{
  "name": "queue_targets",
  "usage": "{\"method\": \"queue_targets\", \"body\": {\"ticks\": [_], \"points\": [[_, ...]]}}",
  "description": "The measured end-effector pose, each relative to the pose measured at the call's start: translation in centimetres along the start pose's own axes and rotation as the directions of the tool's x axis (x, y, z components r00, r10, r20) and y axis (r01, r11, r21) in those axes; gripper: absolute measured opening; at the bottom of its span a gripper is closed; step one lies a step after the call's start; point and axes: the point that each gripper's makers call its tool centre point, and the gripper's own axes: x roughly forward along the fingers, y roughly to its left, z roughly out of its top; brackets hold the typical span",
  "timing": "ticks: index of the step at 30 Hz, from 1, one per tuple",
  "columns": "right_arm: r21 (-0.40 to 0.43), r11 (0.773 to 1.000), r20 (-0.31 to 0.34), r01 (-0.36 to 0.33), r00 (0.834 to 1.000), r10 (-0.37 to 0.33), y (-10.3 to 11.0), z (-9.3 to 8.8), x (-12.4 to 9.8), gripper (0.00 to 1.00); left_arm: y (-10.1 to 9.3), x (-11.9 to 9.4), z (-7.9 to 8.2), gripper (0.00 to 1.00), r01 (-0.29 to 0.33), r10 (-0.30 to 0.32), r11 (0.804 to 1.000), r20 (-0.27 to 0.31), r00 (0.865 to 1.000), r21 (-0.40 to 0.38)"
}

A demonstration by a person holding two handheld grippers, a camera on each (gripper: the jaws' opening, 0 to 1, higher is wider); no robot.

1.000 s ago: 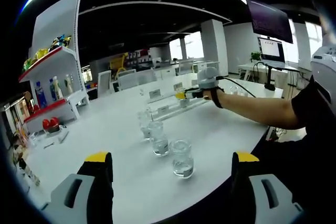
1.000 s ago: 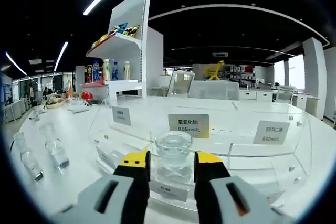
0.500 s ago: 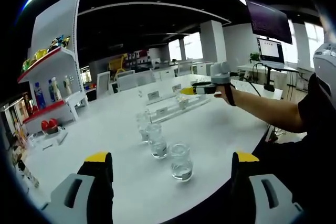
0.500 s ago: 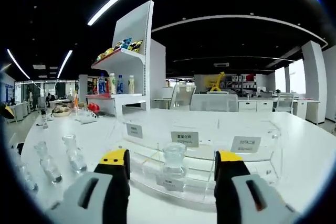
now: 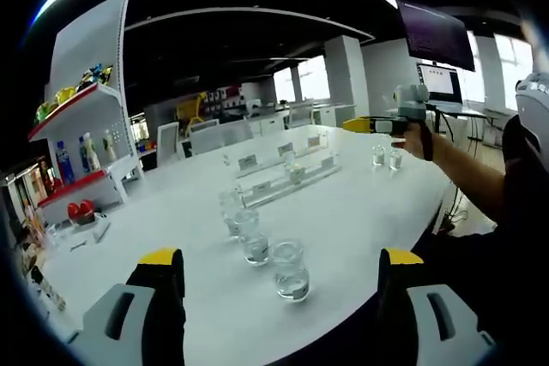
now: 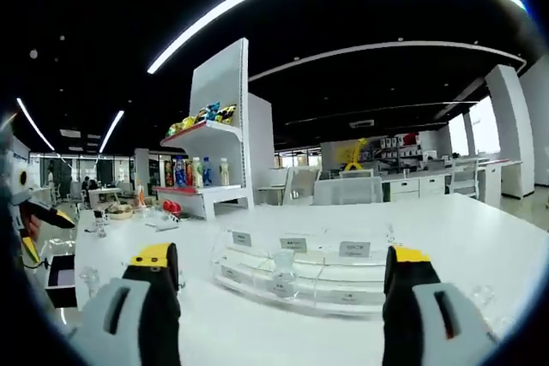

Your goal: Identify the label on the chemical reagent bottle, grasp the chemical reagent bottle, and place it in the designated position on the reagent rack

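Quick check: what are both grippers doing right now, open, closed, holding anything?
Left gripper: open, holding nothing, above the table.
Right gripper: open, holding nothing, back from the rack.

Three bottles (image 5: 257, 242) — white table (image 5: 360, 212)

You see clear glass reagent bottles (image 5: 292, 270) on a smooth, matt white table (image 5: 360, 212). The reagent rack (image 6: 300, 267) looks like glossy transparent acrylic with paper labels (image 6: 354, 249). Your right gripper (image 6: 279, 297) has matt yellow tips.
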Motion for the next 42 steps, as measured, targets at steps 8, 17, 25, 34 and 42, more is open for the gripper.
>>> {"method": "queue_targets", "body": {"ticks": [8, 17, 25, 34, 42], "points": [[0.011, 1.000, 0.006, 0.028, 1.000, -0.028, -1.7, 1.4, -6.3, 0.97, -0.7, 0.2, 0.5, 0.93, 0.012, -0.012, 1.000, 0.012, 1.000, 0.011], [-0.023, 0.992, -0.004, 0.124, 0.992, -0.124, -4.7, 2.0, -13.1, 0.97, -1.1, 0.5, 0.8, 0.93, 0.022, -0.022, 1.000, 0.021, 1.000, 0.016], [-0.028, 0.989, -0.044, 0.143, 0.989, -0.144, -5.2, 1.7, -16.9, 0.97, -1.7, 0.9, 0.9, 0.93, 0.036, -0.036, 0.999, 0.029, 0.999, 0.011], [0.018, 0.986, -0.030, 0.165, 0.986, -0.165, -6.7, 2.3, -19.2, 0.97, -2.2, 1.1, 1.2, 0.93, 0.039, -0.039, 0.999, 0.033, 0.999, 0.015], [-0.004, 0.982, -0.016, 0.187, 0.982, -0.187, -7.0, 3.5, -21.0, 0.97, -2.1, 0.6, 1.7, 0.93, 0.026, -0.026, 1.000, 0.043, 0.999, 0.015]]}}
